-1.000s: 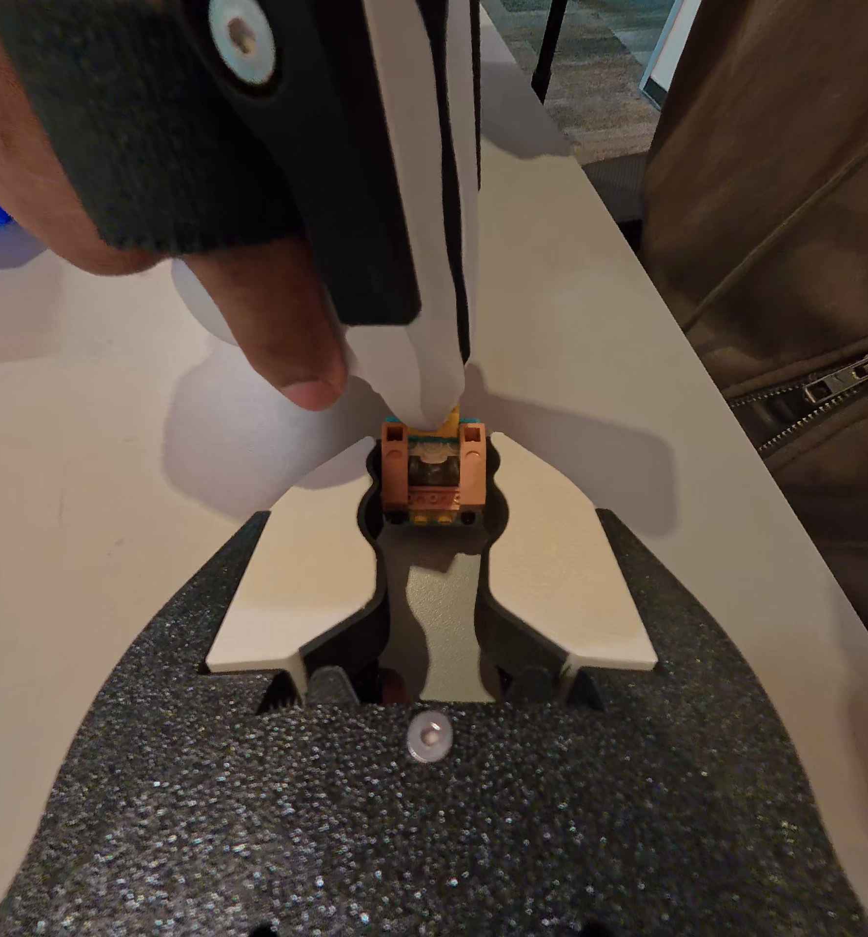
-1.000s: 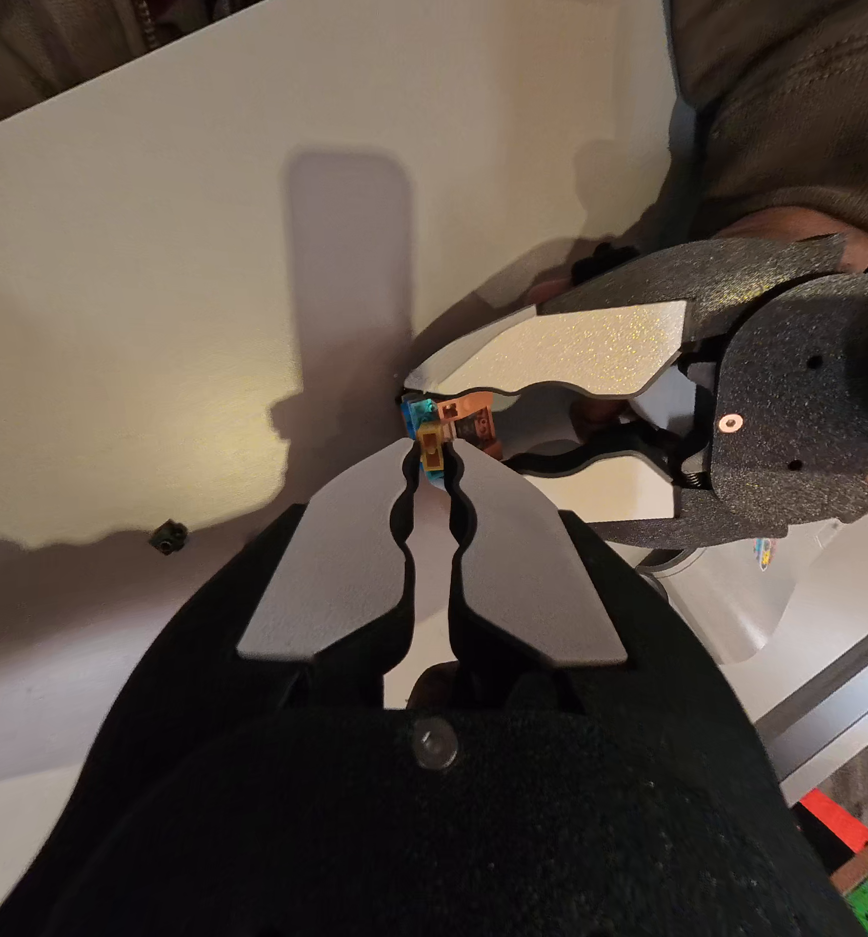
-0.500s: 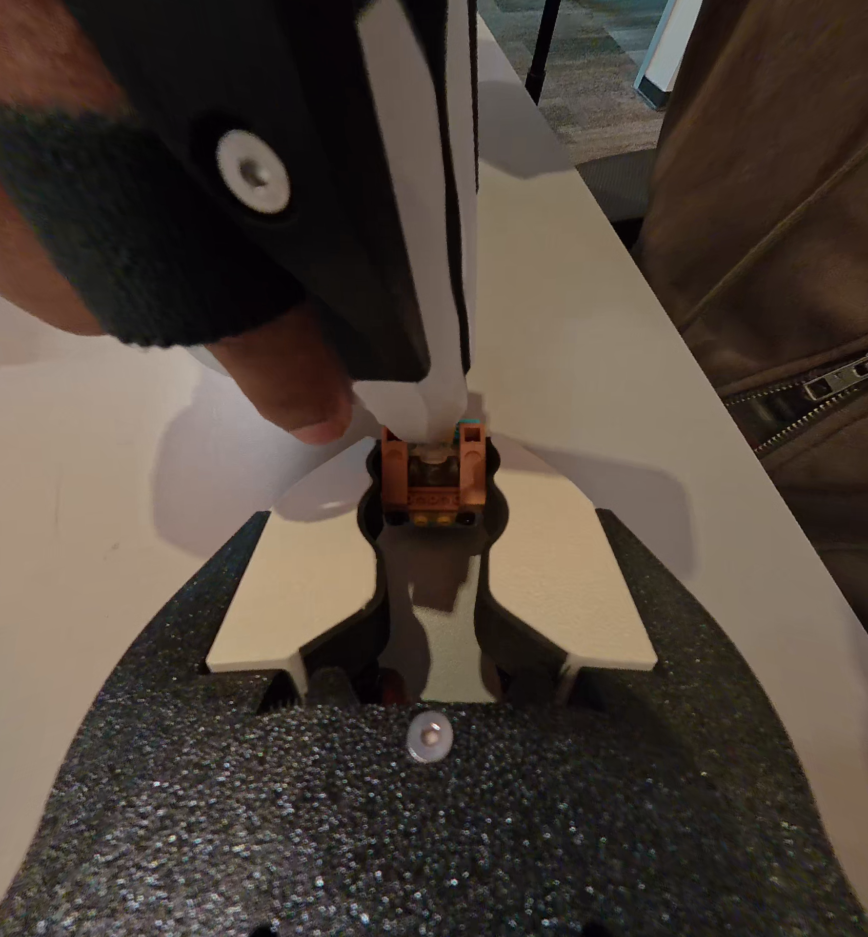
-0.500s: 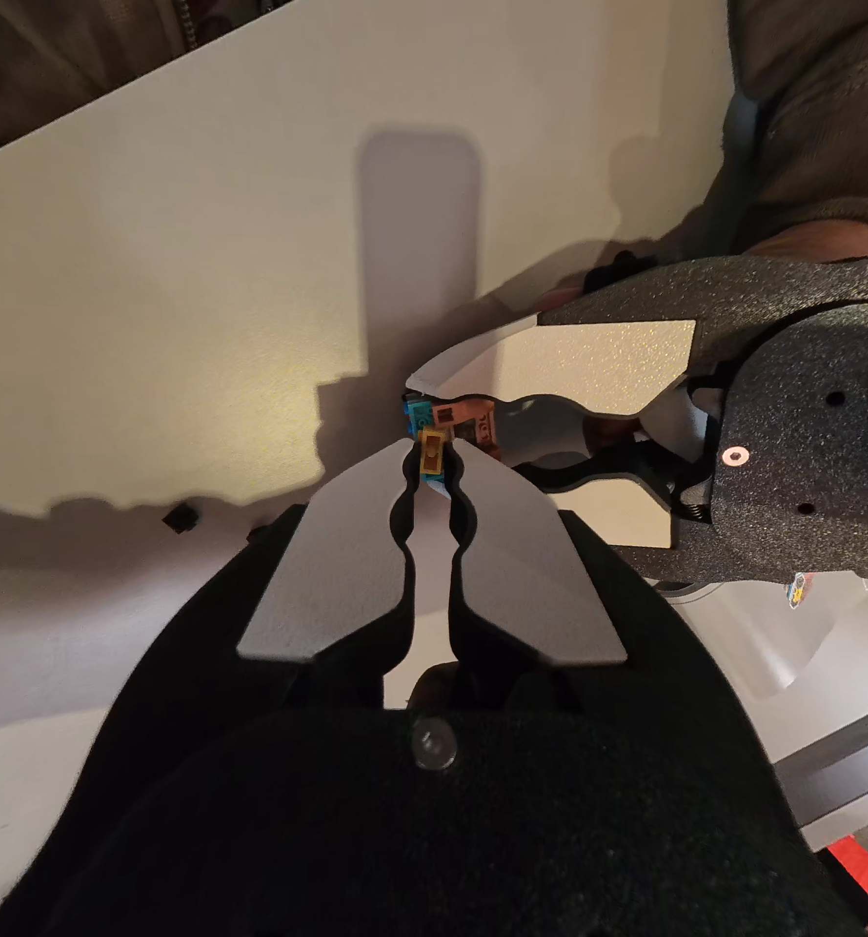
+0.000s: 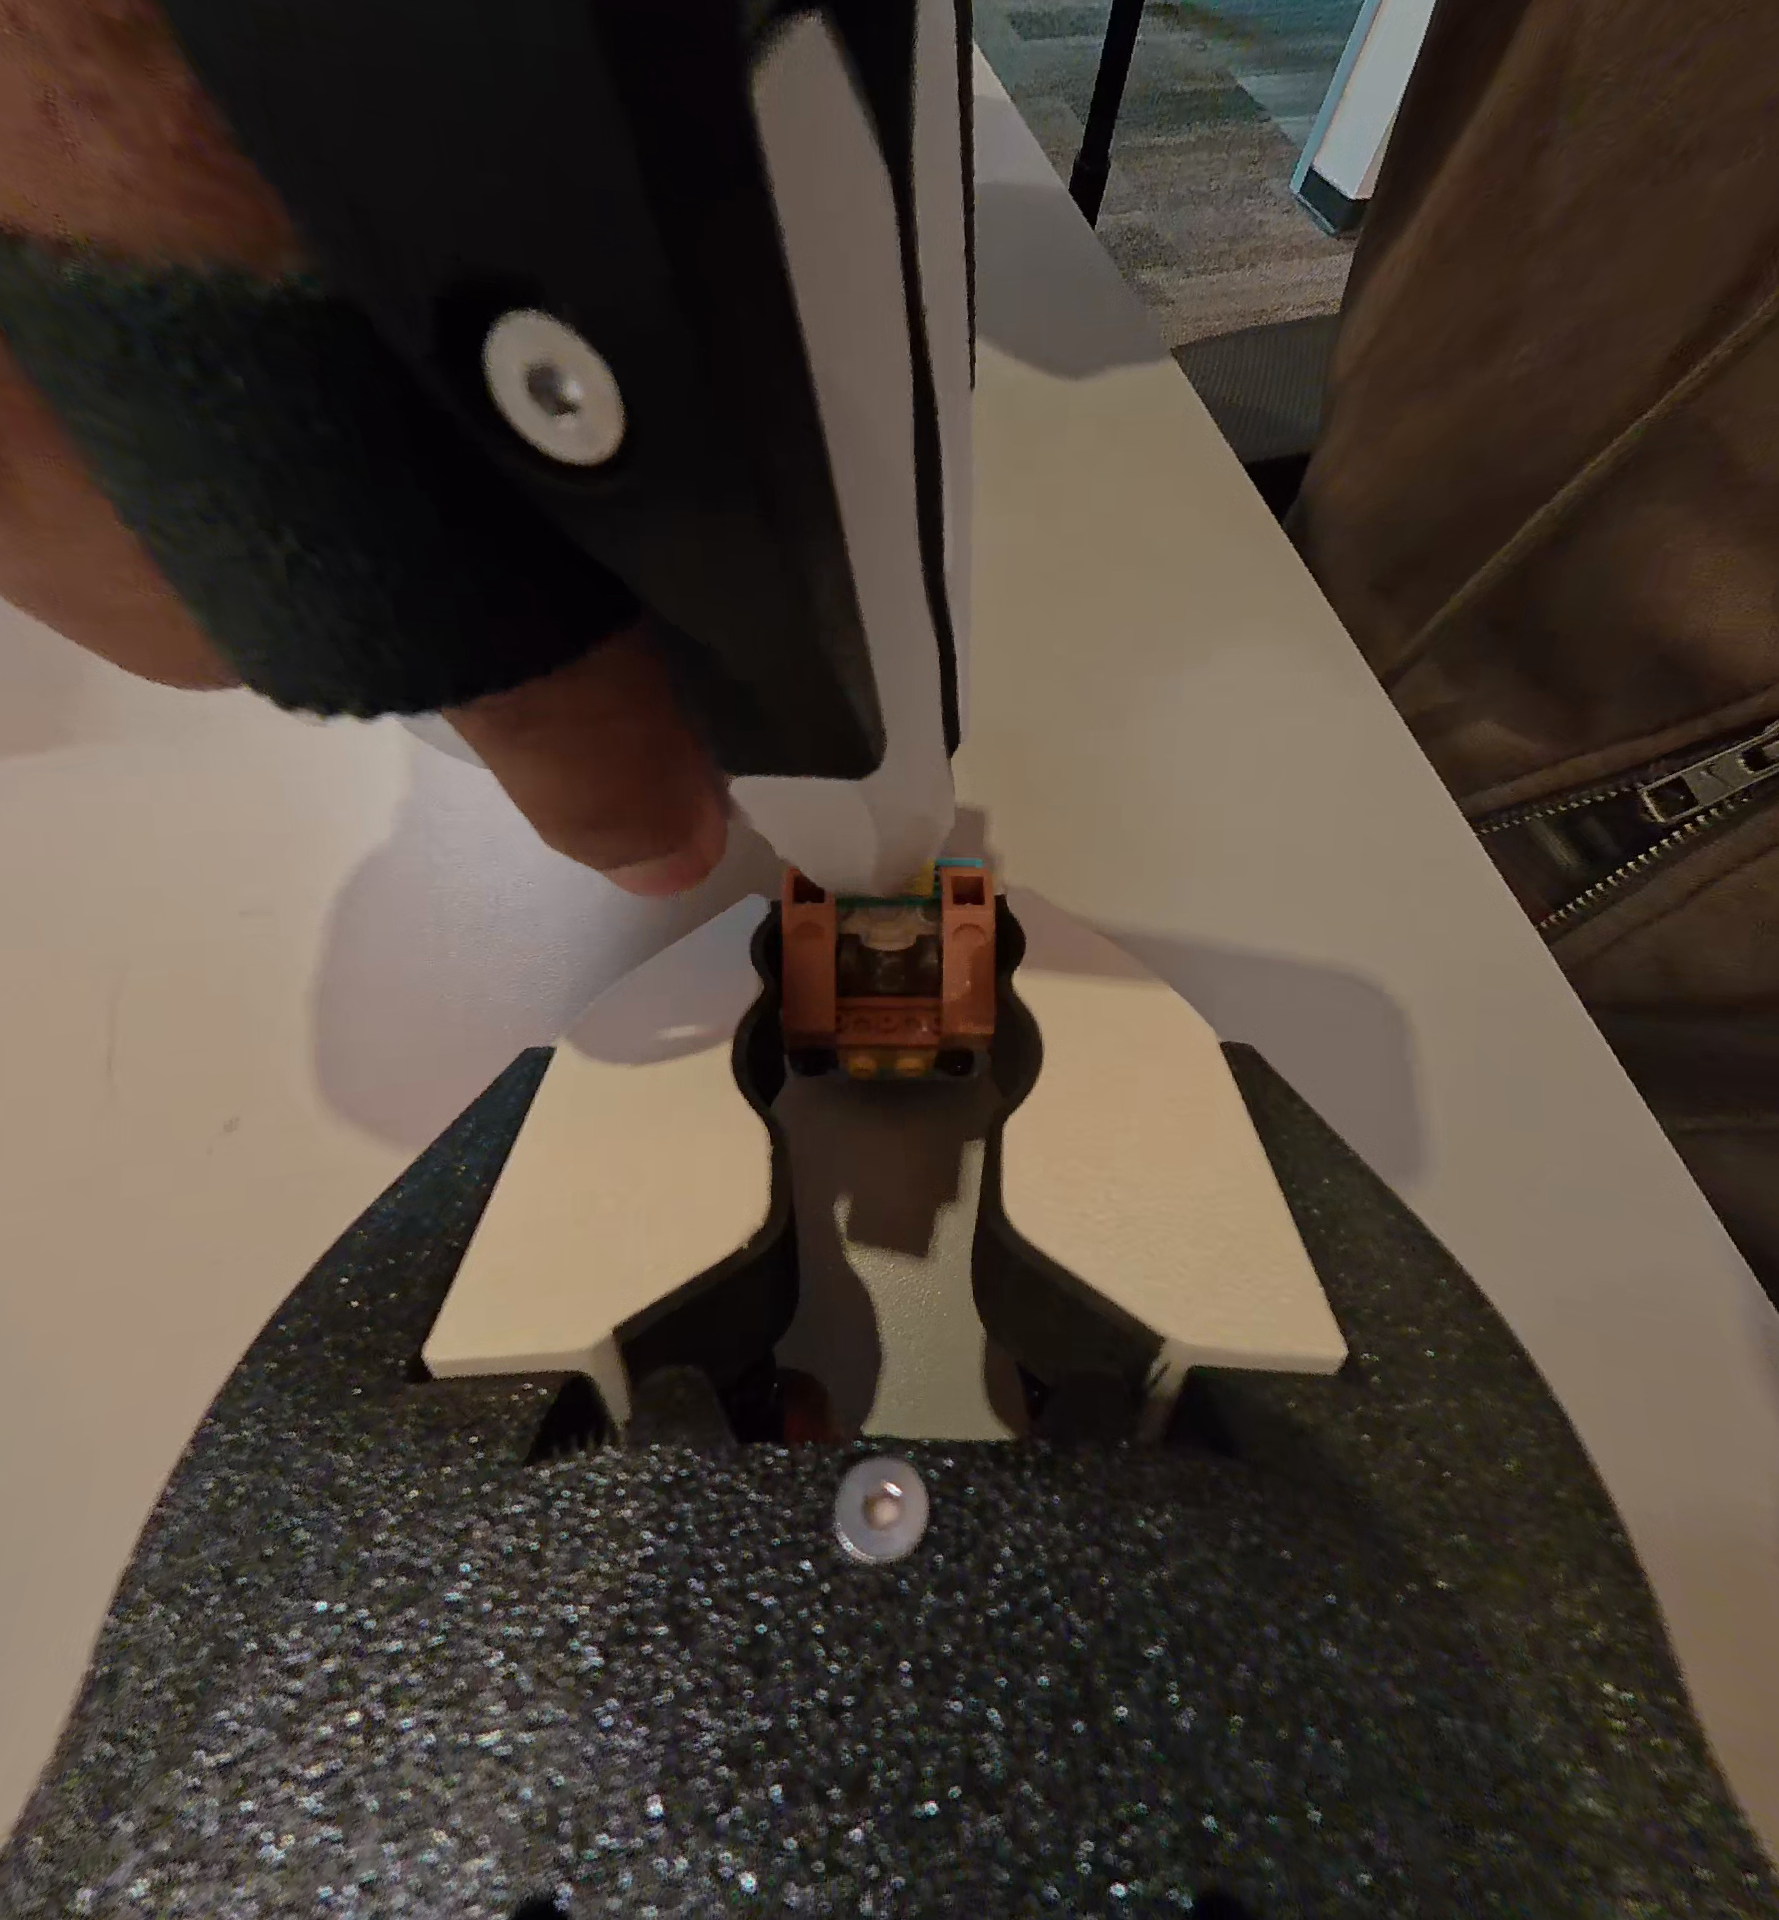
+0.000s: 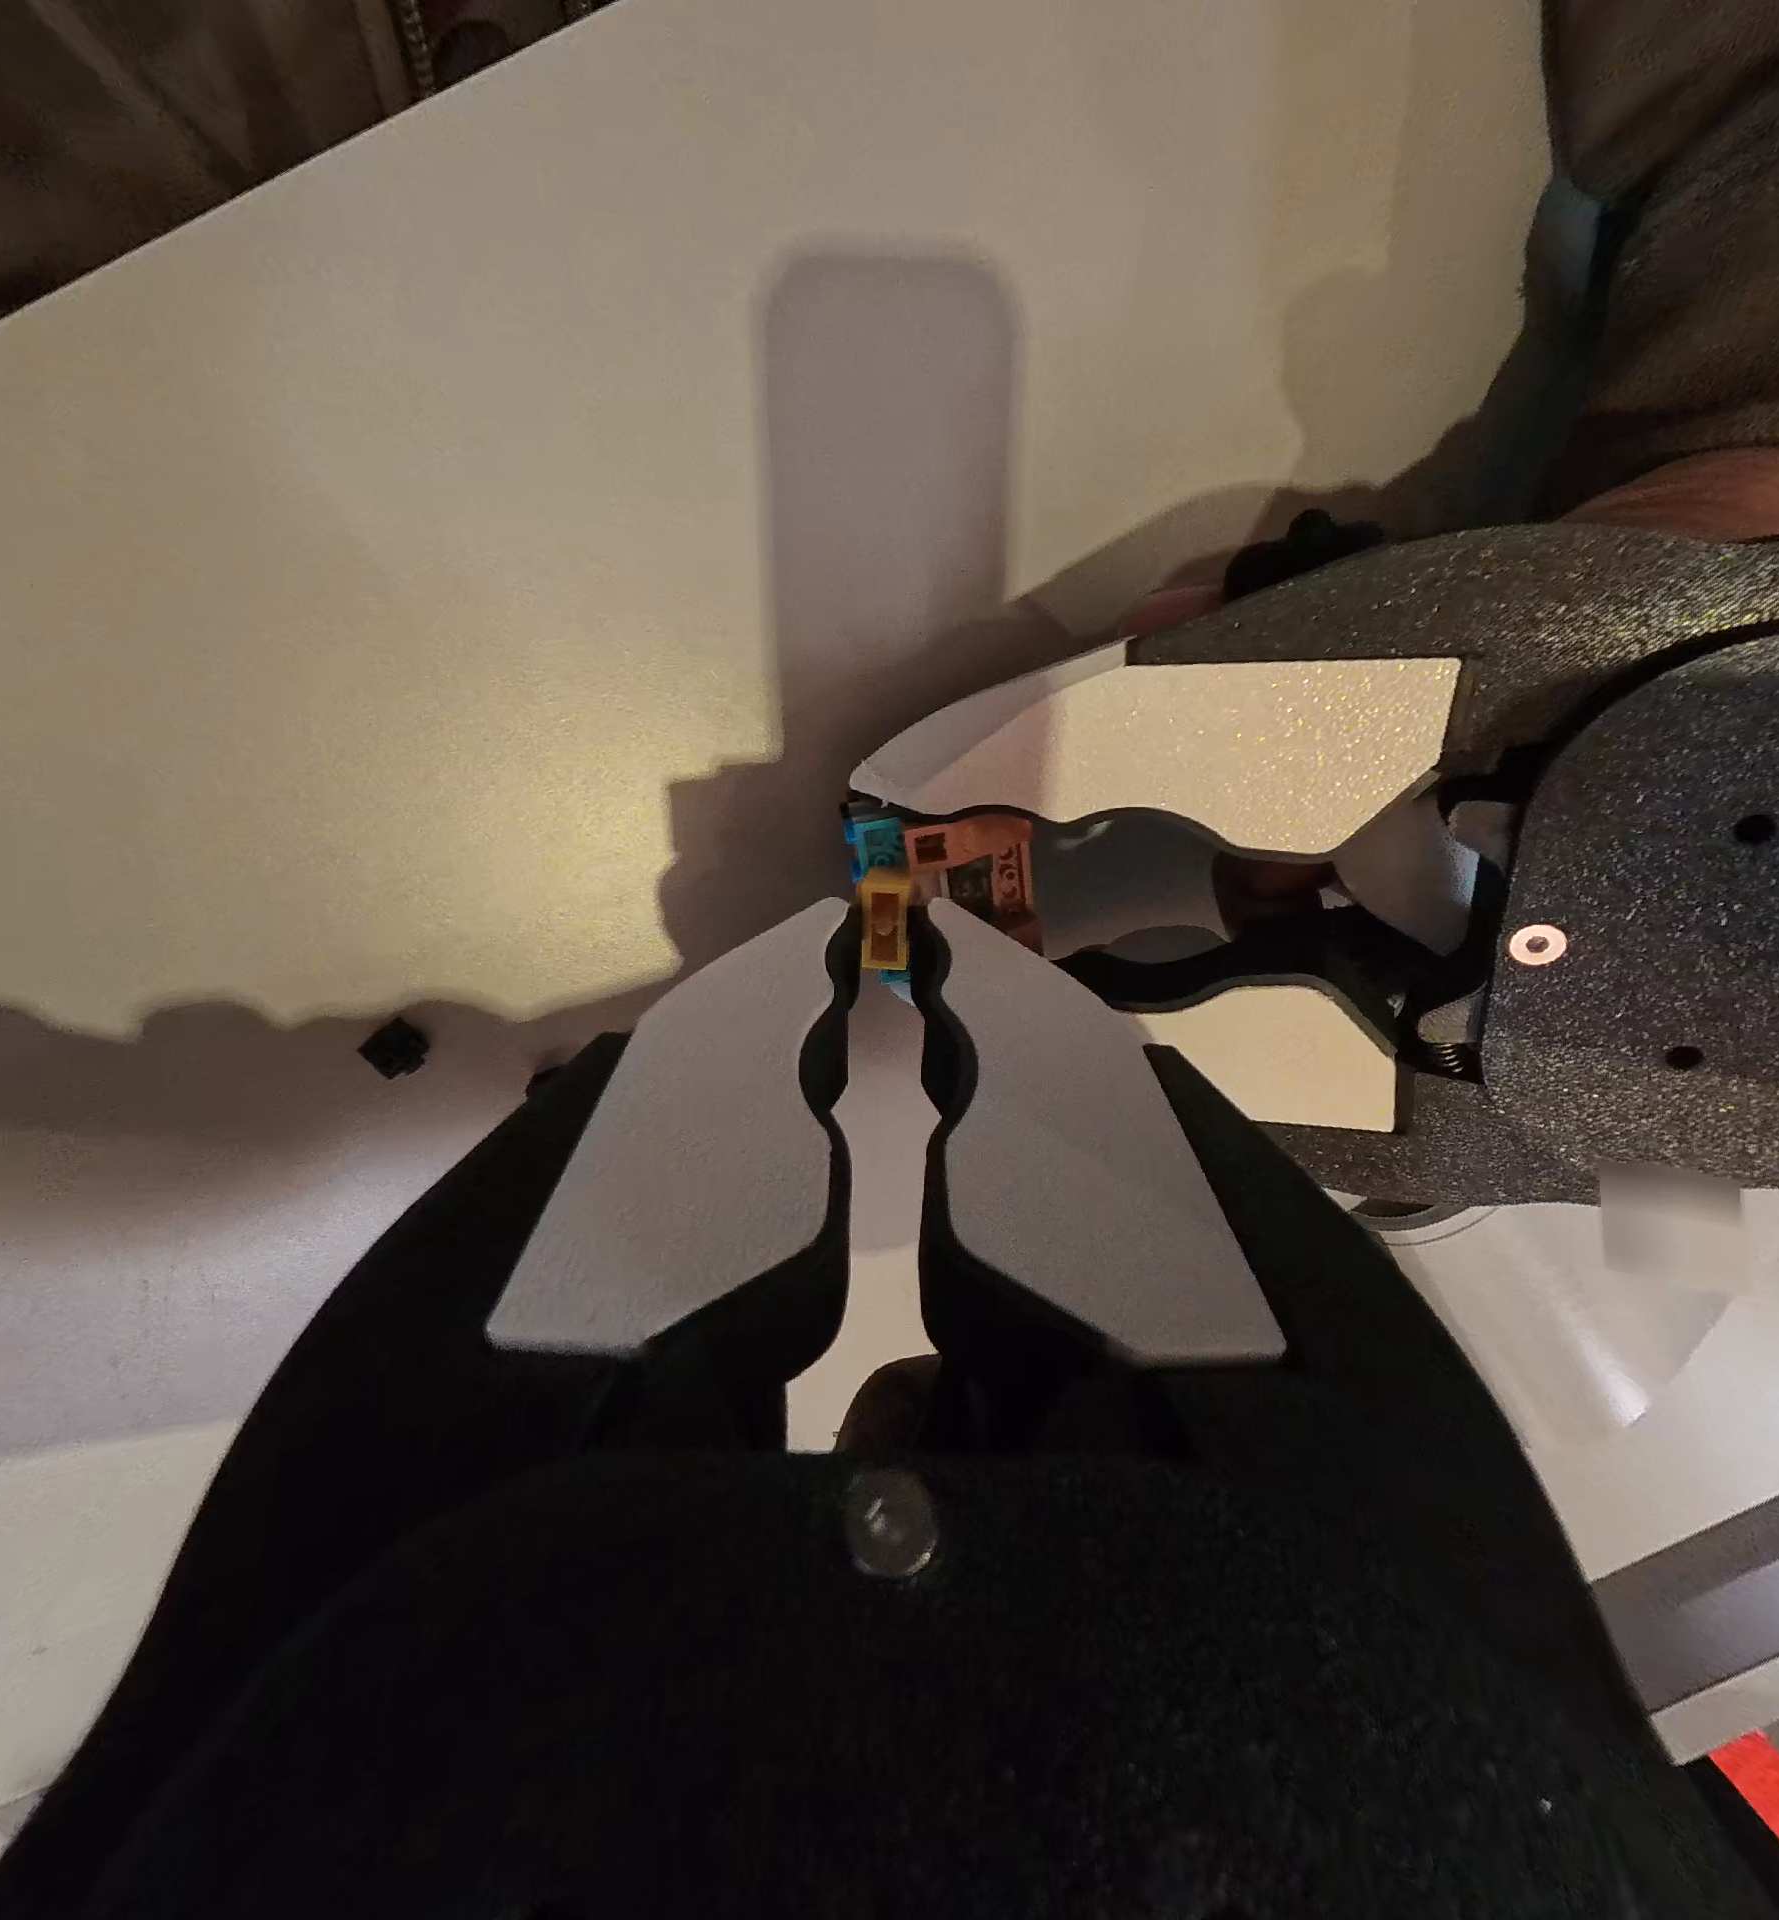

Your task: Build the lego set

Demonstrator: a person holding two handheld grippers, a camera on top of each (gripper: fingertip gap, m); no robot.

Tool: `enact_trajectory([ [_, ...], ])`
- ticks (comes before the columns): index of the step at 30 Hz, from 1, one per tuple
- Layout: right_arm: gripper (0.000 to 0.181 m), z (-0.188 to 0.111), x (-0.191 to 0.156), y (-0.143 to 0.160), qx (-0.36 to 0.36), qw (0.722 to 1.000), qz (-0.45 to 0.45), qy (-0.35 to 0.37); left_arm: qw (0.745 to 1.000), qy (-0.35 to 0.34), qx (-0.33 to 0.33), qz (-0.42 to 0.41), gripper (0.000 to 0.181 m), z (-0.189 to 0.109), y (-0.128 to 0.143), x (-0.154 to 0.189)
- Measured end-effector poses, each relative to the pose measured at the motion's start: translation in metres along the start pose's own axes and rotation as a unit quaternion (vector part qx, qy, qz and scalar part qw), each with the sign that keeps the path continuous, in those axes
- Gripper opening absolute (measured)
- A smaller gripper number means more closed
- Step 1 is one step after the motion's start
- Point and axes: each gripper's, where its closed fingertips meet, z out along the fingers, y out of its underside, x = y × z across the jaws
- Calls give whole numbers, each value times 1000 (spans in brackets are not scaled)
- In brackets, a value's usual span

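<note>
My left gripper (image 5: pixel 887 971) stayed clamped on the small brown lego build (image 5: pixel 887 977), held above the white table (image 5: pixel 1124 582). My right gripper (image 6: pixel 887 920) kept its narrow pinch on the yellow piece (image 6: pixel 886 921), pressed against the build's blue end. Since a second before, its black body had sunk lower and nearer, and a loose black piece (image 6: pixel 393 1045) had drifted rightward in the right wrist view.

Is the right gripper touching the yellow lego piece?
Touching. Right wrist view: right gripper jaws pinch the yellow lego piece from both sides, no gap.
</note>
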Motion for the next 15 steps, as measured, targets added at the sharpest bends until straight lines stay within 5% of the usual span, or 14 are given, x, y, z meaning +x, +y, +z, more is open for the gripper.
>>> enact_trajectory([
  [15, 17, 0, 0, 2, -9, 1000, -6, -10, 1000, 3, 9, -1, 37, -2, -2, 1],
])
